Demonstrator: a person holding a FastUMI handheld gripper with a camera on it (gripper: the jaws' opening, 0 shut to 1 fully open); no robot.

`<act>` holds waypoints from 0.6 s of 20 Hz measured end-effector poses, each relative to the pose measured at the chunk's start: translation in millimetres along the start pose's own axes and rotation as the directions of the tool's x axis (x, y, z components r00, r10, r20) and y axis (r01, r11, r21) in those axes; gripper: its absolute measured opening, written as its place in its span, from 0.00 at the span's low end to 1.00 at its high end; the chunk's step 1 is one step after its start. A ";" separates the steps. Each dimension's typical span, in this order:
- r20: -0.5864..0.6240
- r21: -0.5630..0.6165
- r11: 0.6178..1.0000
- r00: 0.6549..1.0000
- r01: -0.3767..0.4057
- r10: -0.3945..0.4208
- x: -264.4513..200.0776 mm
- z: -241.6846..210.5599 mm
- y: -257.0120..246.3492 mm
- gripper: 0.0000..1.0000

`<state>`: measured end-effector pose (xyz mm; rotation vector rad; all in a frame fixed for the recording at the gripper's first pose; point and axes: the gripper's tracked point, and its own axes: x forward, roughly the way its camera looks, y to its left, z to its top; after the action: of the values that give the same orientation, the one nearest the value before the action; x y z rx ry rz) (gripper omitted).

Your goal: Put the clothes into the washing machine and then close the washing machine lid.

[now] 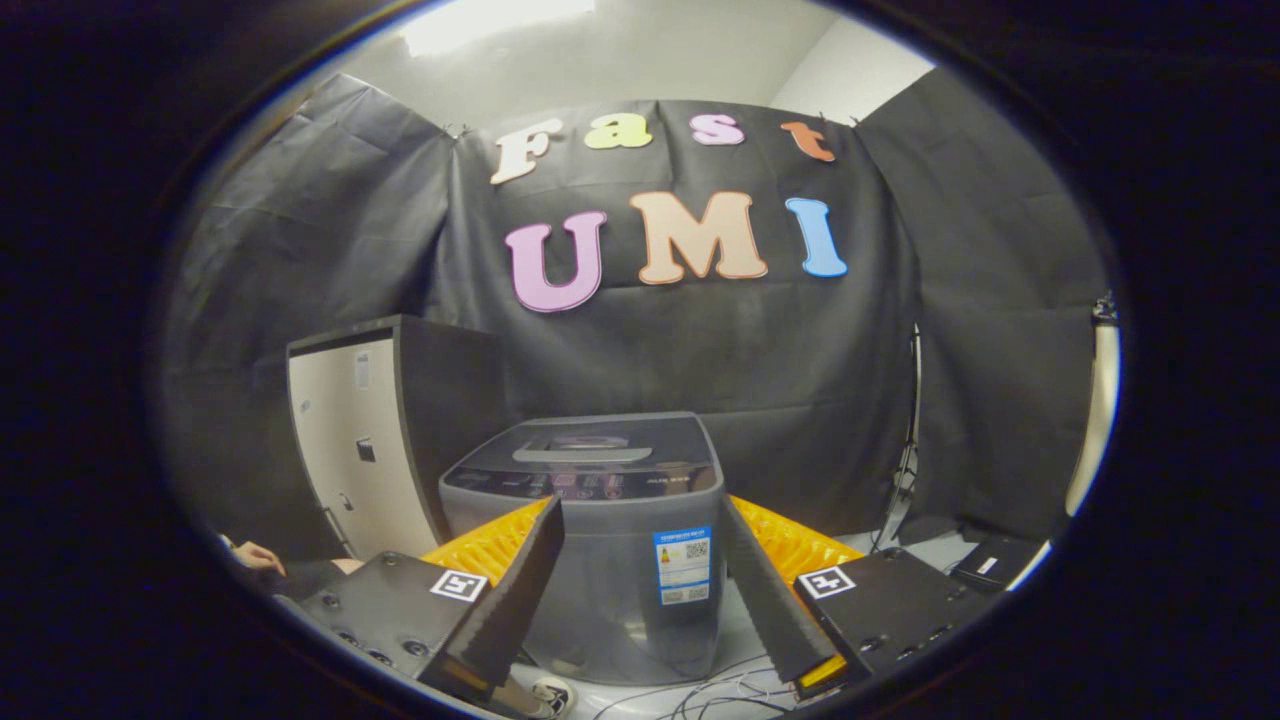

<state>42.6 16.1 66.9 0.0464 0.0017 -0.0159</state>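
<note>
Washing machine [600,540]: boxy grey plastic, glossy lid down | gripper [640,545] ribbed fingers apart, empty

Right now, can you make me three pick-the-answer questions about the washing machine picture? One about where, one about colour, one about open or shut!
1. Where is the washing machine?
A. just ahead of the fingers, framed by them
B. clamped by both fingers
C. on top of the cabinet

2. What colour is the machine's body?
A. red
B. grey
C. green

3. How is the lid?
A. propped up
B. taken off
C. down flat

Answers: 1 A, the gripper stands open with the machine beyond its fingers; 2 B, its front is grey; 3 C, the lid lies flat on top.
</note>
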 end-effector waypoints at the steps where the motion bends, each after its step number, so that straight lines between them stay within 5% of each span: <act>1: -0.007 0.003 1.000 1.000 0.000 0.000 0.1 -3.4 -0.7 0.97; 12: -0.010 -0.055 0.997 0.998 -0.062 0.061 -1.8 -10.1 17.1 0.97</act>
<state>41.0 33.7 57.6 -0.0093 0.0094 0.0458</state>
